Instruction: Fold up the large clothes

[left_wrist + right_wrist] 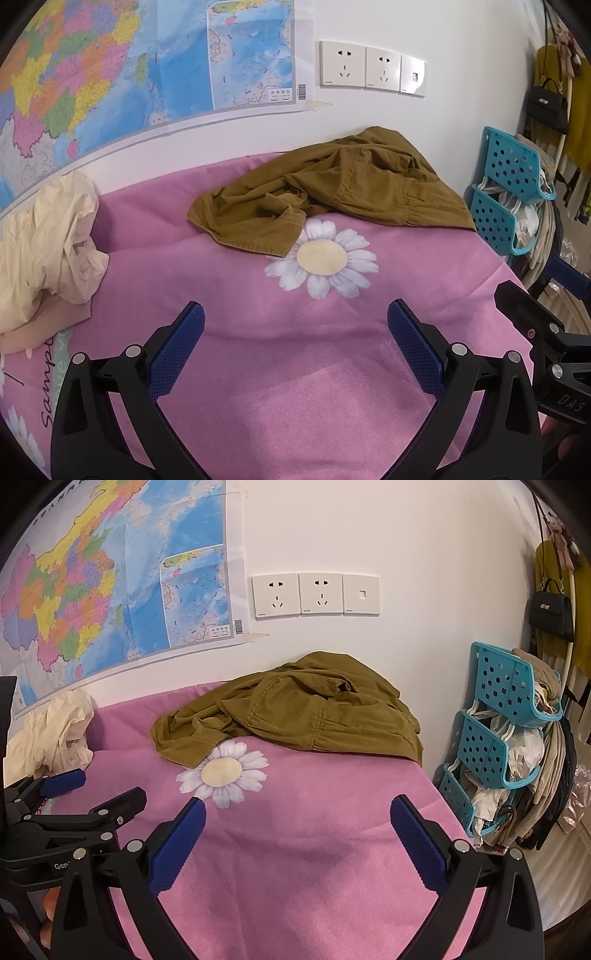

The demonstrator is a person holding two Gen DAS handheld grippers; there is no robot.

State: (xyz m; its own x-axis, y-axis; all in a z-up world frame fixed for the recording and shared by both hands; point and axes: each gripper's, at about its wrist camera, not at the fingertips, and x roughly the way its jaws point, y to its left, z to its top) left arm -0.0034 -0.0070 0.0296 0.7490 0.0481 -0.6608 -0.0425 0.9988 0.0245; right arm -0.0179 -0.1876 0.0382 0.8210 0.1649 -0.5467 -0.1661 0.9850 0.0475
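Both your grippers hover spread above the pink bed cover, and the crumpled garment lies untouched at its far edge.

Left wrist view: your left gripper (295, 343) holds its blue-padded fingers wide apart, gripping nothing, over the pink daisy-print bed cover (229, 295); the crumpled olive-brown cotton garment (332, 188) sits against the wall towards the far right corner, a cream crumpled cloth (48, 240) at the left edge. Right wrist view: your right gripper (297, 834) is likewise spread and empty; the garment (295, 712) overlaps the printed white daisy (223, 771).
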